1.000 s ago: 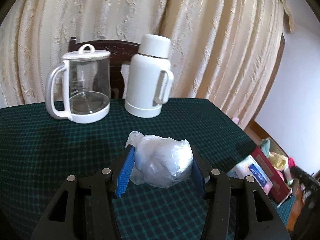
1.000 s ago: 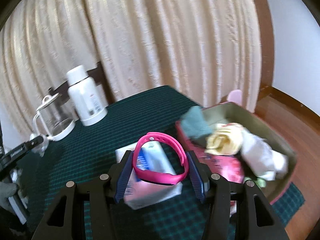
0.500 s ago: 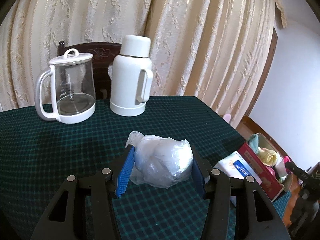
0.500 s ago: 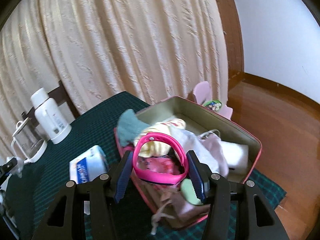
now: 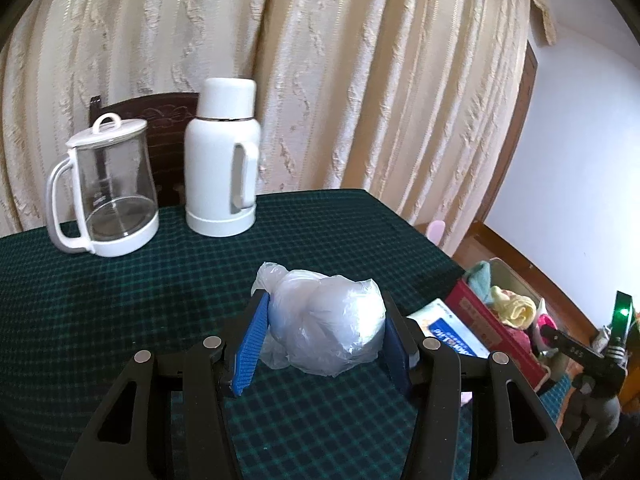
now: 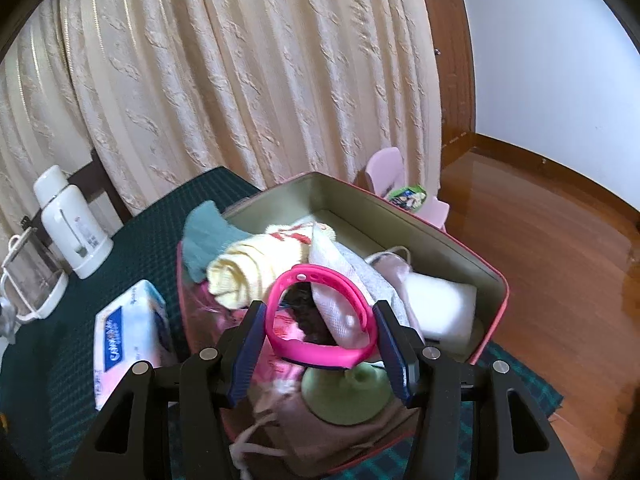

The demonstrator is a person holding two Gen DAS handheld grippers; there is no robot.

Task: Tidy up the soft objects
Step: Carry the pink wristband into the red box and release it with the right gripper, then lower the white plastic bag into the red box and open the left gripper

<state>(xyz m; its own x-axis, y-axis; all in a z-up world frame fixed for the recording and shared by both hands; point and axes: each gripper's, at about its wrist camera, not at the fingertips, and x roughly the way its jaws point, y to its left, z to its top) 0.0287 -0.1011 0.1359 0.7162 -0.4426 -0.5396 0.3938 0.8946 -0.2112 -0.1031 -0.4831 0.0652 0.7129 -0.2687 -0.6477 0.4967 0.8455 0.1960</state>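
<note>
Two hand-held grippers, each loaded

Left hand-held gripper (image 5: 322,340): clenched on plastic-wrapped bundle (image 5: 326,322), above green-checked desk (image 5: 120,300). Right hand-held gripper (image 6: 320,350): grasping pink wristband (image 6: 320,316), held over open tin box (image 6: 400,216) filled with soft items.

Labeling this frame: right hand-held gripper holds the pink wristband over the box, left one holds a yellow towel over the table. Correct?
Not quite. The left hand-held gripper holds a clear plastic bag bundle, not a yellow towel, as the left wrist view shows. The yellow towel lies in the box. The rest stands: the right hand-held gripper holds the pink wristband over the box.
</note>
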